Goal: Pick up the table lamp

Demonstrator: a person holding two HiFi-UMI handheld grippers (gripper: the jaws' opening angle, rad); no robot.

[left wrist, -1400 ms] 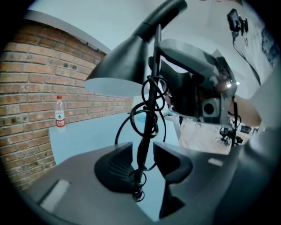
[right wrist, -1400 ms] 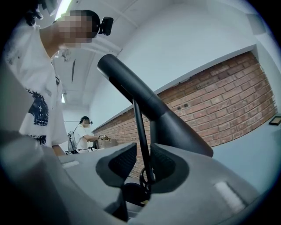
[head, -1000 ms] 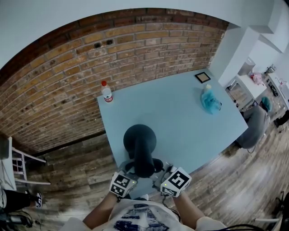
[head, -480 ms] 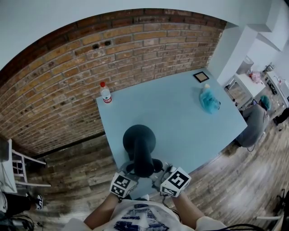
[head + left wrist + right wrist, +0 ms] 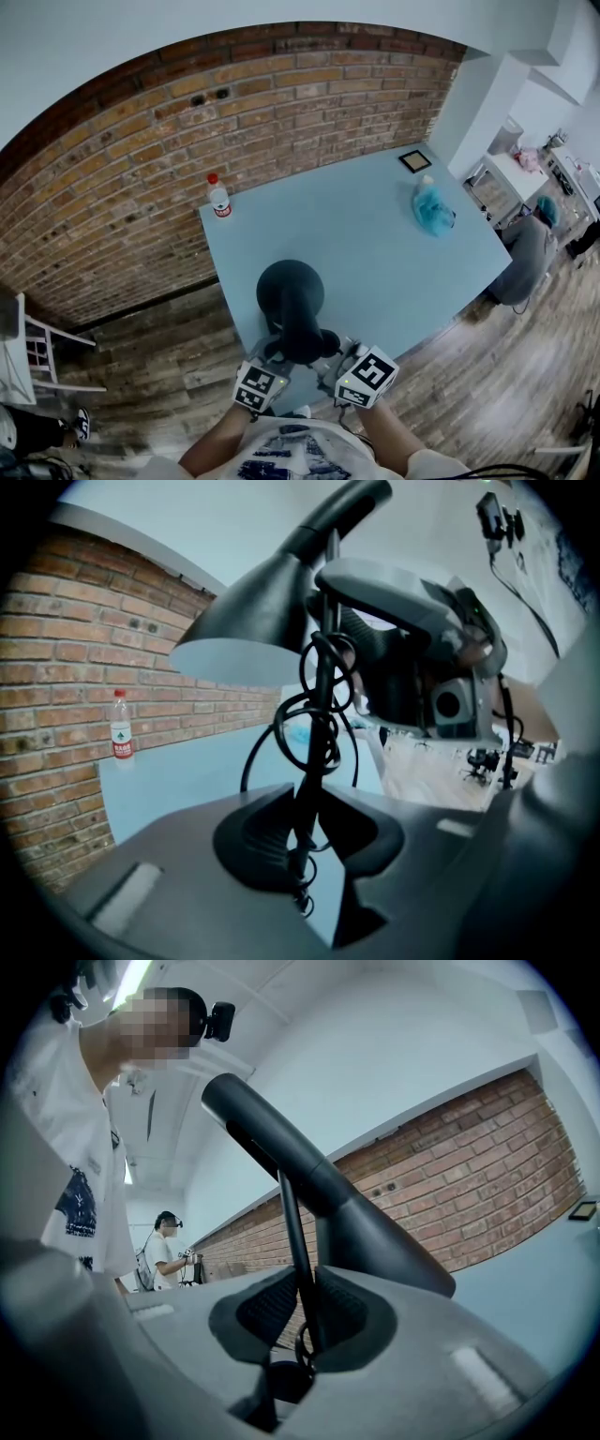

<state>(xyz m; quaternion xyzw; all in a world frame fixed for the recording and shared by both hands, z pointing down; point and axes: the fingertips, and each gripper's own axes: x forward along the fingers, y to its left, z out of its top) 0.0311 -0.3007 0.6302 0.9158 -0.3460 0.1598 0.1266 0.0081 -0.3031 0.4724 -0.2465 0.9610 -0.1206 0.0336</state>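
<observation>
left tongs (image 5: 309, 850) and right tongs (image 5: 302, 1321), just closing, each clench the table lamp (image 5: 291, 289) stem between them.

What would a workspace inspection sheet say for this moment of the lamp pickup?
Surface: pale blue table.
Job's things: black table lamp standing at the table's near edge.
Clutter: water bottle, teal bundle and small framed square, all well away from the lamp.
Grippers: left claw and right claw each have the lamp's stem between their pads; both sets of jaws have just been closing onto it.
Cables: lamp cord looped round the stem.
Surroundings: brick wall, wood floor, white chair.
</observation>
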